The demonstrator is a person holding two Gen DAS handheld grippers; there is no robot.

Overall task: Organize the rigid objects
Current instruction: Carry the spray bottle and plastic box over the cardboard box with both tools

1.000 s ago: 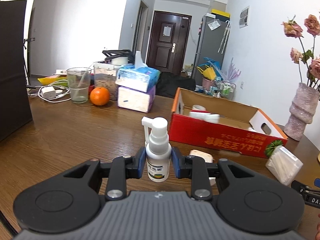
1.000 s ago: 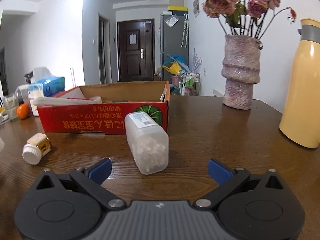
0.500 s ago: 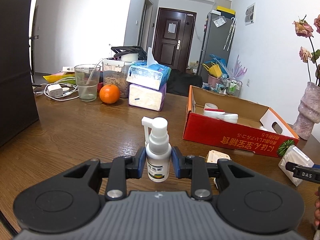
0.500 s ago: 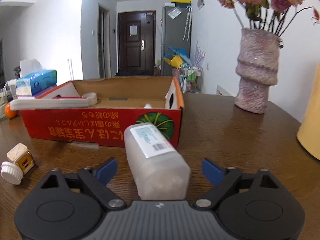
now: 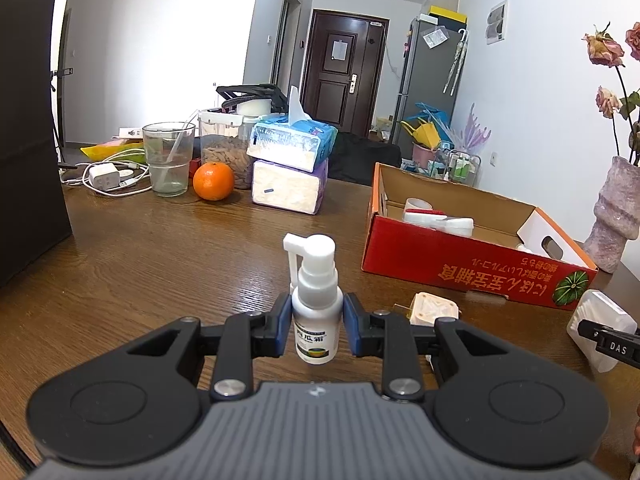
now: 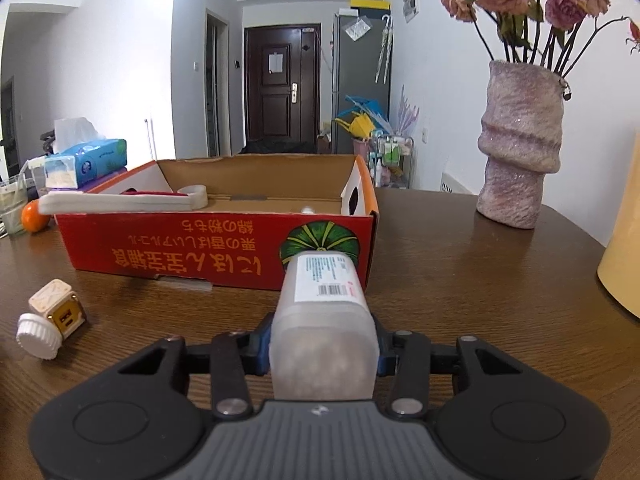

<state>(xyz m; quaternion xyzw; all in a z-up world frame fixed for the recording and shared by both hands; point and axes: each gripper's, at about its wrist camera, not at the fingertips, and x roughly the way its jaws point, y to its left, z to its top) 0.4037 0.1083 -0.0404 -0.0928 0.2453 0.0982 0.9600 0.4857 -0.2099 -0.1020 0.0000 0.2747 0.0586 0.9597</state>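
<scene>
The white spray bottle (image 5: 317, 312) stands upright between the blue pads of the left gripper (image 5: 316, 330), pinched tight at its body, nozzle arm pointing off to the left, over the dark wood-grain table (image 5: 160, 264). Over on the other side, the right gripper (image 6: 323, 350) has its jaws closing around the frosted cotton-swab container (image 6: 324, 320), which lies lengthwise between them, barcode label up, its far end close to the red cardboard box (image 6: 224, 258); the pads look to be right against its sides.

That red box sits open on the table, printed characters and a green pumpkin picture on its near wall, with a white-and-red item (image 6: 116, 201) and a roll of tape (image 6: 195, 194) inside. Loose on the wood to its left lies a small cream plug adapter (image 6: 56, 306), touching a white ribbed cap (image 6: 38, 340).

Further back on the left side of the table: a drinking glass (image 5: 168, 158) with a straw, an orange (image 5: 213, 181) just beside it, a jar of nuts behind, two tissue packs (image 5: 290, 168) stacked, and a white charger (image 5: 105, 176) with a tangle of cable. On the right side, a pink textured vase (image 6: 520, 148) with dried roses stands well apart from the box, and a yellow flask (image 6: 624, 240) edges in at the far right.

Beyond the table, white walls, a dark brown door (image 6: 278, 88) at the end of the hallway, and a grey fridge (image 6: 362, 80) beside it.
</scene>
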